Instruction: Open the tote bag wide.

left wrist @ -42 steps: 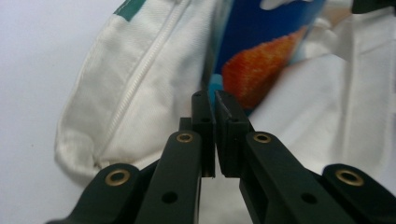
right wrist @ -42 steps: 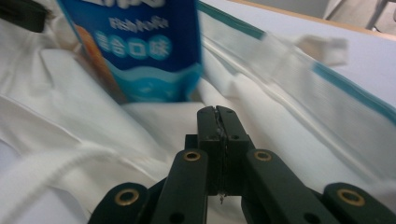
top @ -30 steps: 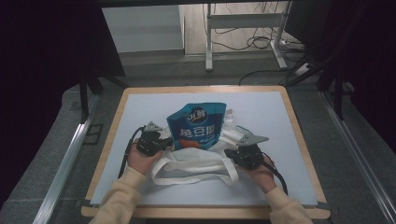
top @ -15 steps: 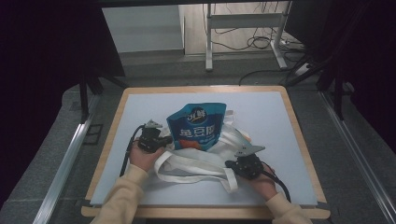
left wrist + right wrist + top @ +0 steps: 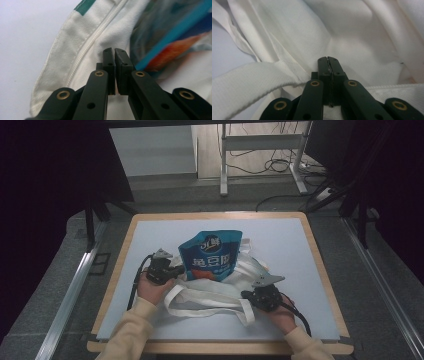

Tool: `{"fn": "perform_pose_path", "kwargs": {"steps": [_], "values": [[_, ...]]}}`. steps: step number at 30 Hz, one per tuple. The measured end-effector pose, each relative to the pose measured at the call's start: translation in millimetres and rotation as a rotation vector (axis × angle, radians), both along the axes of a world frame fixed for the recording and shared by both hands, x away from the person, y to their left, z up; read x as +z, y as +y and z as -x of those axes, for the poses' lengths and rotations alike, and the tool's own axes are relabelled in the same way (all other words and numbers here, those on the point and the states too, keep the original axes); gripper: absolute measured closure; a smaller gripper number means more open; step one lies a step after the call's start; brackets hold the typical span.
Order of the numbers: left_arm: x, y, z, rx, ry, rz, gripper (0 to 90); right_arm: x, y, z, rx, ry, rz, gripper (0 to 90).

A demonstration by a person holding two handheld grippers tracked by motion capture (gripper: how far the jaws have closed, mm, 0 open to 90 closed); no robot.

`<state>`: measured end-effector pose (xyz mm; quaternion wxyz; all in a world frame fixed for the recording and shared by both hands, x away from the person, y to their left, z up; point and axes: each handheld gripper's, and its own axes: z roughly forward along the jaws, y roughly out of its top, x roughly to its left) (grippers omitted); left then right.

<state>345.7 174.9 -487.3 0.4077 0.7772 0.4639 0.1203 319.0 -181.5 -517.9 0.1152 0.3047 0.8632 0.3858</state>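
A white cloth bag (image 5: 226, 281) lies flat in the middle of the table. A blue snack pouch (image 5: 212, 252) lies in its mouth and sticks out at the far side. My left gripper (image 5: 178, 270) is at the bag's left edge beside the pouch. In the left gripper view its jaws (image 5: 114, 51) stand a hair apart over the seamed cloth (image 5: 82, 37), having just opened slightly, with the blurred pouch (image 5: 175, 37) to the right. My right gripper (image 5: 246, 295) is at the bag's near right. Its jaws (image 5: 327, 58) are pressed together on a thin fold of cloth (image 5: 352, 32).
A loose white strap (image 5: 200, 306) loops toward the table's near edge and crosses the right gripper view (image 5: 242, 77). The pale blue mat (image 5: 280, 235) has a wooden rim (image 5: 320, 265). Metal rails and cables lie on the floor beyond.
The right gripper has slid a little toward the near edge and the bag's mouth has stretched wider. The left gripper has stayed at the bag's left edge.
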Motion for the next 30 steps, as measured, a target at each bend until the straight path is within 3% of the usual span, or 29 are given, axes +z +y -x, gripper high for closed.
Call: {"fn": "perform_pose_path", "kwargs": {"steps": [5,9,15,22,27,30], "values": [[9.9,5.4,16.6,-0.022,-0.035,0.012,87.2,10.9,-1.1,-1.6,-0.01,-0.026,-0.033,88.5],[13.8,4.3,26.3,-0.05,-0.031,0.028,87.8,30.4,-7.3,-8.9,-0.038,-0.07,-0.076,88.5],[9.7,-4.8,31.7,-0.086,-0.01,0.004,88.0,55.5,-13.4,-31.9,-0.091,-0.093,-0.124,88.5],[6.6,-5.6,36.7,-0.095,0.0,0.0,88.6,64.0,-2.1,-54.2,-0.111,-0.086,-0.056,87.3],[5.4,-5.5,40.2,-0.1,0.003,-0.001,89.3,57.5,0.4,-64.0,-0.13,-0.07,0.024,86.7],[3.6,-5.0,40.2,-0.1,0.01,0.007,89.6,53.1,-2.5,-68.4,-0.146,-0.061,0.041,87.9]]}}
